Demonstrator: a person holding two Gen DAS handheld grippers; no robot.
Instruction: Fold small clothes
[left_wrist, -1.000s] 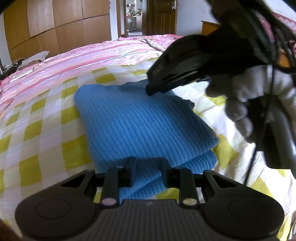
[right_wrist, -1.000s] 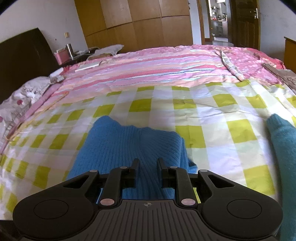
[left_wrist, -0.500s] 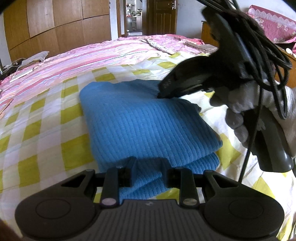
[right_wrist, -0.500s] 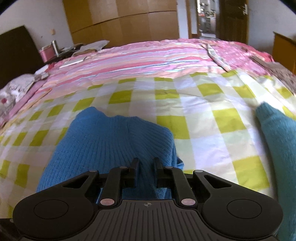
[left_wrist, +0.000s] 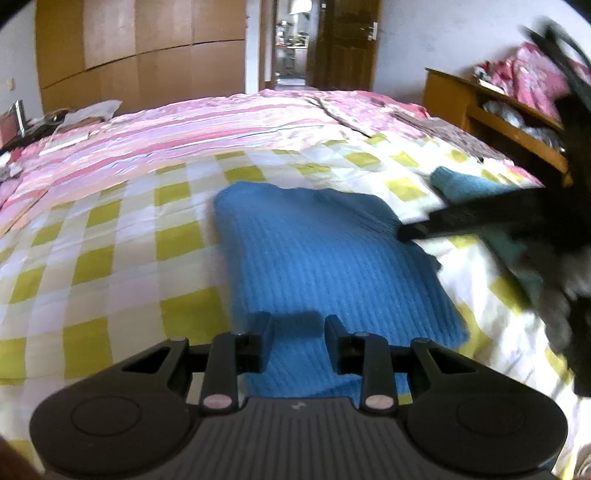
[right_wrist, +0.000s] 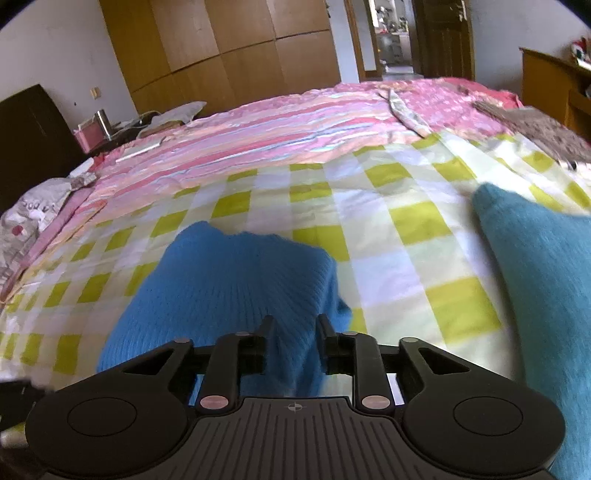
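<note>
A folded blue knit sweater (left_wrist: 325, 266) lies on the checked bedsheet (left_wrist: 122, 258). My left gripper (left_wrist: 297, 332) hovers over its near edge, jaws parted and opening a little, casting shadows on the knit without pinching it. In the right wrist view the same blue sweater (right_wrist: 236, 280) reaches in between the fingers of my right gripper (right_wrist: 294, 328), whose jaws are opening and no longer press the cloth. From the left wrist view, the right gripper's fingertip (left_wrist: 410, 232) sits at the sweater's right edge, held by a gloved hand (left_wrist: 561, 295).
A teal garment (right_wrist: 546, 295) lies on the sheet right of the sweater, also visible as the teal garment (left_wrist: 465, 184) behind the right gripper. A pink striped quilt (left_wrist: 177, 129) covers the far bed. A wooden shelf unit (left_wrist: 487, 107) stands at right.
The right gripper pinched the sweater's edge narrowly, then spread its jaws and slid right toward the sweater's edge. The left gripper lifted slightly and shifted, so the sweater sits further right in its view.
</note>
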